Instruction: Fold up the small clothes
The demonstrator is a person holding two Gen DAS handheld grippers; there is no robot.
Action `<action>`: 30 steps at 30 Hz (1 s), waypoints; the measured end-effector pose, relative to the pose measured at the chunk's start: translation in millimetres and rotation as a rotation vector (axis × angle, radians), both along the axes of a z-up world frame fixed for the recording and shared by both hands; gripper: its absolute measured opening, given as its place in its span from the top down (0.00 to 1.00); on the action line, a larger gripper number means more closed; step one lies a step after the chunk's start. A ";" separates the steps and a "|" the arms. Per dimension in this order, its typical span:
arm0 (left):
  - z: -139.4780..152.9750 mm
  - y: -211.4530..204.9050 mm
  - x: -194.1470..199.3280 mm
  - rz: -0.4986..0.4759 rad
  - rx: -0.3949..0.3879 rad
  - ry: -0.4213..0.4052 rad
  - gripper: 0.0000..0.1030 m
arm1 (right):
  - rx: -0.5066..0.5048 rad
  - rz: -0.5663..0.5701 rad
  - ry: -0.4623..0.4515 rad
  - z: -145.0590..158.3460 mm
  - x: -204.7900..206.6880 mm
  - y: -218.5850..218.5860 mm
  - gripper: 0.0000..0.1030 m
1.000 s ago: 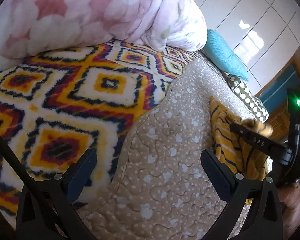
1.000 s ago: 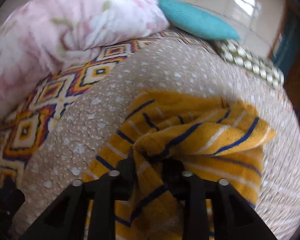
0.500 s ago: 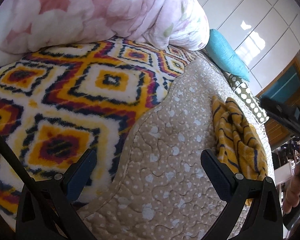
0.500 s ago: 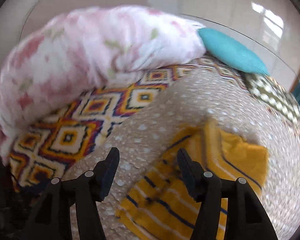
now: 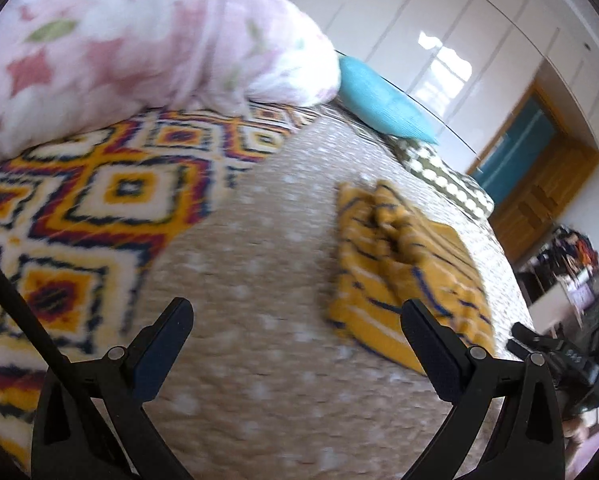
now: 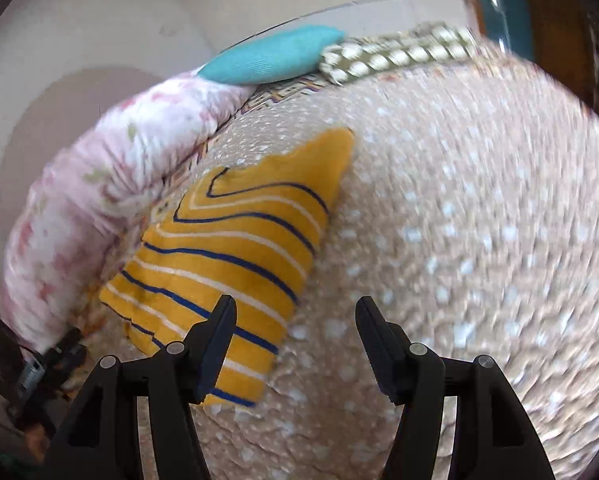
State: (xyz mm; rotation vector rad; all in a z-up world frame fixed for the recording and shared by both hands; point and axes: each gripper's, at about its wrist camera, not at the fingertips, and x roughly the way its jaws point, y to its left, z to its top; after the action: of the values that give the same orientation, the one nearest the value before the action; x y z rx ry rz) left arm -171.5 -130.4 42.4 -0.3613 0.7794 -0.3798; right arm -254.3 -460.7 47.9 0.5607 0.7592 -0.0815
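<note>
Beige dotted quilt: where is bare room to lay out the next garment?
The beige dotted quilt lies bare right of the yellow striped garment, up to the checked cushion. Another bare strip runs between the garment and the orange diamond-patterned blanket. The head end is crowded: pink floral duvet, turquoise pillow.

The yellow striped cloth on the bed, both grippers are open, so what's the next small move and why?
Probably bring the left gripper to the bunched ridge of the yellow striped cloth and flatten it. The right gripper is open and holds nothing, and the cloth lies loose on the beige quilt with a rumpled hump.
</note>
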 end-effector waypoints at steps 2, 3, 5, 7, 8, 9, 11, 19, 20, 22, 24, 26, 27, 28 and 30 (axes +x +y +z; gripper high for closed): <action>4.8 -14.5 8.3 -0.062 -0.025 0.012 0.00 | 0.090 0.000 -0.043 -11.1 -3.4 -8.1 0.35; 7.4 -22.3 15.5 -0.096 -0.034 0.023 0.00 | 0.117 0.004 -0.058 -14.4 -2.9 -10.0 0.35; 15.7 -38.2 32.1 -0.156 -0.023 0.020 0.00 | 0.175 0.019 -0.096 -22.5 -0.1 -11.8 0.35; 24.1 -57.8 52.1 -0.202 0.034 -0.011 0.00 | 0.222 0.029 -0.121 -30.0 4.1 -13.0 0.35; 25.0 -65.3 58.9 -0.220 0.060 -0.016 0.00 | 0.241 0.035 -0.130 -34.3 7.5 -13.4 0.35; 25.7 -75.7 67.9 -0.247 0.088 -0.017 0.02 | 0.251 0.036 -0.132 -38.6 9.6 -13.7 0.35; 21.9 -102.8 85.5 -0.334 0.141 0.009 0.17 | 0.261 0.028 -0.121 -49.9 11.6 -14.8 0.35; -1.0 -161.3 103.0 -0.391 0.325 0.041 0.88 | 0.233 0.024 -0.142 -56.6 8.2 -10.7 0.35; 1.3 -158.4 103.7 -0.372 0.322 0.037 0.87 | 0.240 0.024 -0.145 -57.4 7.7 -12.2 0.35; 7.2 -144.1 103.8 -0.365 0.249 0.038 0.88 | 0.245 0.026 -0.148 -58.0 7.5 -12.6 0.35; 11.9 -133.5 104.7 -0.351 0.245 0.030 0.89 | 0.239 0.027 -0.145 -58.4 7.7 -12.8 0.35; 15.6 -126.7 105.3 -0.336 0.255 0.024 0.89 | 0.228 0.027 -0.138 -58.7 7.9 -12.3 0.35; 17.9 -122.8 104.1 -0.331 0.260 0.018 0.89 | 0.223 0.027 -0.136 -58.7 7.5 -11.7 0.35; 18.8 -118.2 103.8 -0.326 0.266 0.010 0.89 | 0.219 0.028 -0.133 -58.8 7.8 -11.1 0.35; 19.8 -109.9 105.3 -0.313 0.262 0.011 0.89 | 0.212 0.028 -0.129 -59.0 8.5 -9.9 0.35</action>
State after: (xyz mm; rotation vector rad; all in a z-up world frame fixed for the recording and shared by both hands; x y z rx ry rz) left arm -66.2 -240.3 62.2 0.0059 0.8868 -0.5611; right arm -245.8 -470.5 -11.1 0.7492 0.6540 0.0619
